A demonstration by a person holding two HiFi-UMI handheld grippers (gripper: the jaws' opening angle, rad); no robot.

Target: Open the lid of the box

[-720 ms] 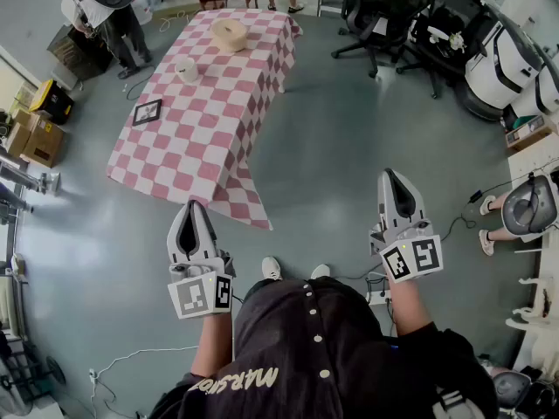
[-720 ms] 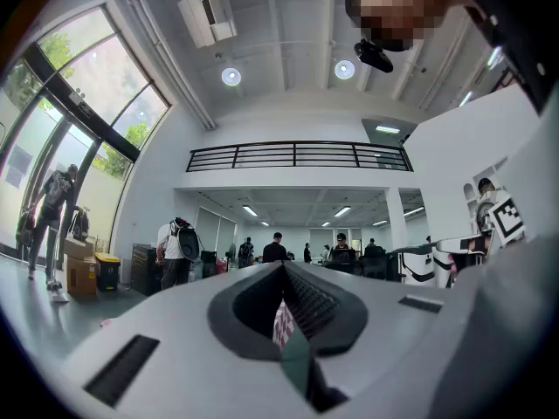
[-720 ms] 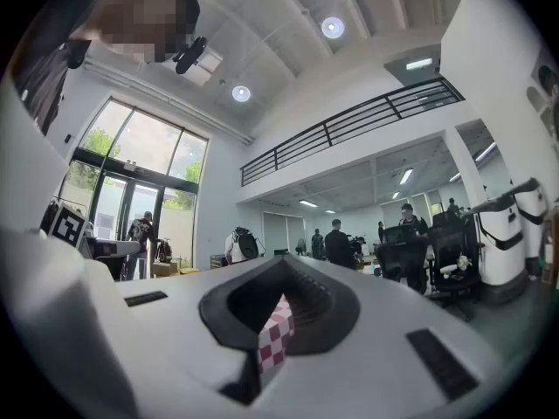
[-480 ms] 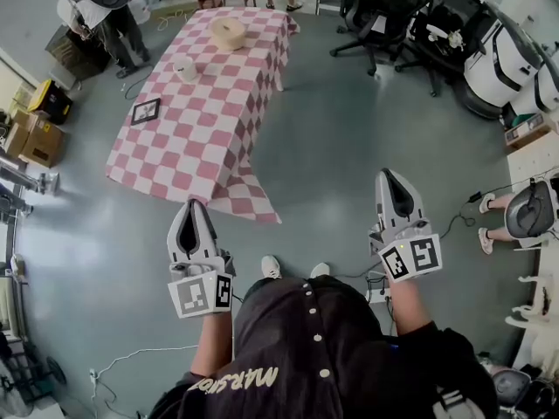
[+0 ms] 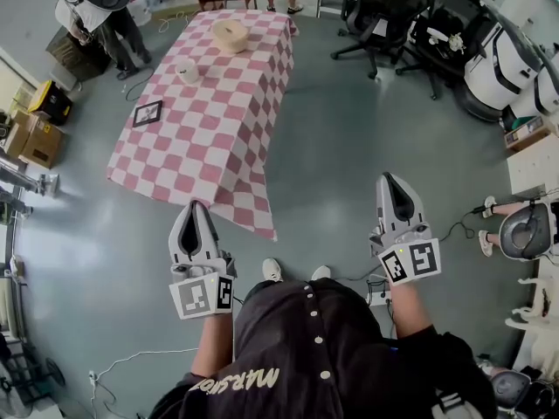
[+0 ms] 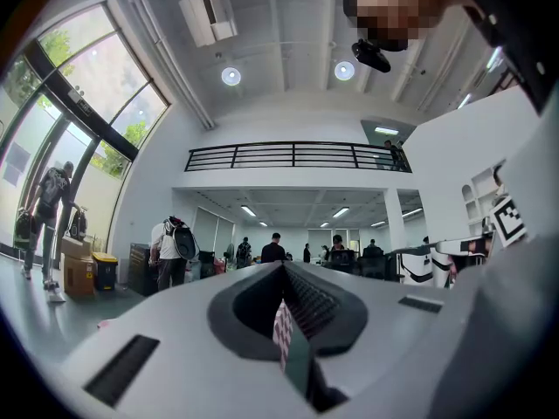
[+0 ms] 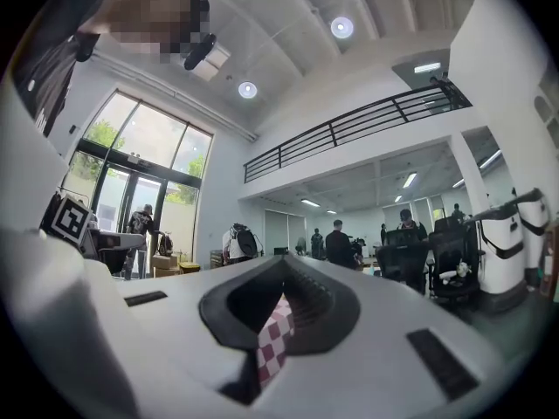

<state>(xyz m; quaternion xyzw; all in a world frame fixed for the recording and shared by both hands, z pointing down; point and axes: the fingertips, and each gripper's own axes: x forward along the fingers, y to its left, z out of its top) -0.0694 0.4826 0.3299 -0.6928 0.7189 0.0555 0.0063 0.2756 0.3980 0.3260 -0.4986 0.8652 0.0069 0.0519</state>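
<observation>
A round tan box with its lid on stands at the far end of the table with the pink-and-white checked cloth, seen in the head view. Both grippers are held in the air over the grey floor, well short of the table and far from the box. My left gripper points at the cloth's near corner, jaws together and empty. My right gripper is off to the right, also shut on nothing. In the left gripper view and the right gripper view the tips meet, with only a sliver of checked cloth showing behind them.
On the cloth also stand a small white cup-like thing and a dark picture frame. A person with a backpack stands at the table's far left. Office chairs are at the back right, cardboard boxes at the left, cables on the floor.
The table's near corner has come slightly closer to me in the head view. Both grippers keep the same pose and stay shut.
</observation>
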